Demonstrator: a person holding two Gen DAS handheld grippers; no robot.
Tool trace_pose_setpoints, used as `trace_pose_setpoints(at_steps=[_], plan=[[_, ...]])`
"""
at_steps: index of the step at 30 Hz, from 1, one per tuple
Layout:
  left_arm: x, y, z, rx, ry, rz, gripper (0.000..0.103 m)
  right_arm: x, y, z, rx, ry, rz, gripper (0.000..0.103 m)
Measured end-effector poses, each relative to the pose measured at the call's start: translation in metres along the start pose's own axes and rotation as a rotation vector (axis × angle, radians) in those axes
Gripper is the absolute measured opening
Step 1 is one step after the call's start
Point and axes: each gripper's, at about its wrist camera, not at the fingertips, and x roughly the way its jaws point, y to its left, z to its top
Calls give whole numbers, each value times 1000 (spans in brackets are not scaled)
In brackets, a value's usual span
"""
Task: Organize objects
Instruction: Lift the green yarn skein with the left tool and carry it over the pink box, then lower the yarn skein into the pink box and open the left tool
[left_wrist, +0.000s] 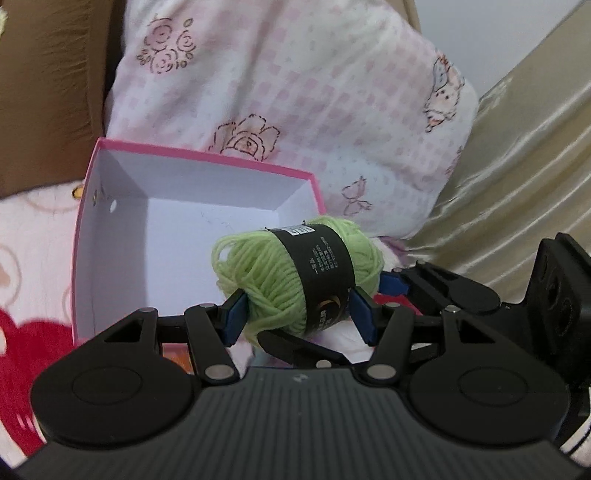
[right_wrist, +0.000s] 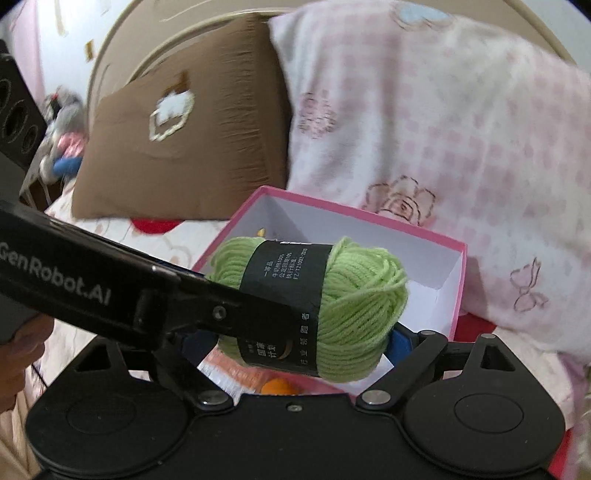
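A light-green yarn skein (left_wrist: 273, 269) with a black paper band hangs over the near right corner of an open pink box (left_wrist: 207, 154) with a white inside. My left gripper (left_wrist: 299, 314) is shut on the skein, its blue pads pressing across the middle. In the right wrist view the same skein (right_wrist: 354, 306) fills the centre, above the box (right_wrist: 351, 211). My right gripper (right_wrist: 300, 341) stands wide, straddling the skein lengthwise. One blue pad (right_wrist: 402, 343) lies beside the yarn's end and the other is hidden behind the left gripper's finger (right_wrist: 192, 295).
The box rests on a bedspread (left_wrist: 29, 295) with red prints. A pink-checked pillow (left_wrist: 332, 92) and a brown cushion (right_wrist: 184, 129) lean behind it. Gold satin fabric (left_wrist: 517, 166) lies to the right. A hand (right_wrist: 14, 350) shows at the left edge.
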Motion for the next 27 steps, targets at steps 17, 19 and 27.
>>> trace_pose_setpoints(at_steps=[17, 19, 27], plan=[[101, 43, 51, -76, 60, -8, 52, 73, -78, 11, 132, 16, 7, 79], [110, 45, 53, -79, 64, -2, 52, 77, -82, 12, 116, 32, -5, 79], [135, 65, 59, -139, 70, 29, 52, 114, -89, 20, 157, 121, -37, 81]])
